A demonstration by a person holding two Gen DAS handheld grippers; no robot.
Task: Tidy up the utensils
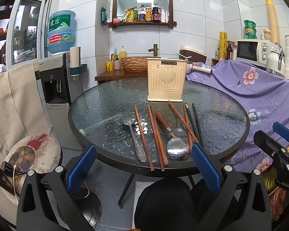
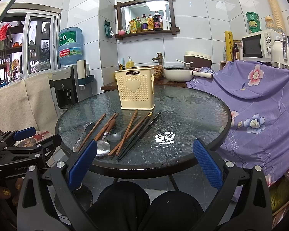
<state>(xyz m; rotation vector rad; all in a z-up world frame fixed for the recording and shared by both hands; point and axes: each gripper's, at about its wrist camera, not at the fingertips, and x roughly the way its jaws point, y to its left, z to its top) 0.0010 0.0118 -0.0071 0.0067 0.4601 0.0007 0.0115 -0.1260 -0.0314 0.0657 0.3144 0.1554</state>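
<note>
- Both grippers back off the near table (image 1: 90, 104) edge, nothing started yet.
- Left gripper (image 1: 143, 170) spread wide, empty, lined up with the spoons and brown chopsticks (image 1: 156, 134).
- Right gripper (image 2: 144, 166) spread too, empty, facing bare glass right of the pile.
- Utensils flat, near-centre: spoon (image 1: 178, 148), black chopsticks (image 1: 196, 123), some crossed, so probably one at a time.
- Holder (image 1: 165, 79) upright just beyond, open top ready.

Left wrist view: from just off the near edge of the round glass table (image 1: 90, 104), facing across it toward the tiled back wall. Right wrist view: beside it, further right, facing likewise. Both share the table (image 2: 192, 104), utensil holder (image 1: 165, 79) (image 2: 135, 88) and laid-out utensils.
</note>
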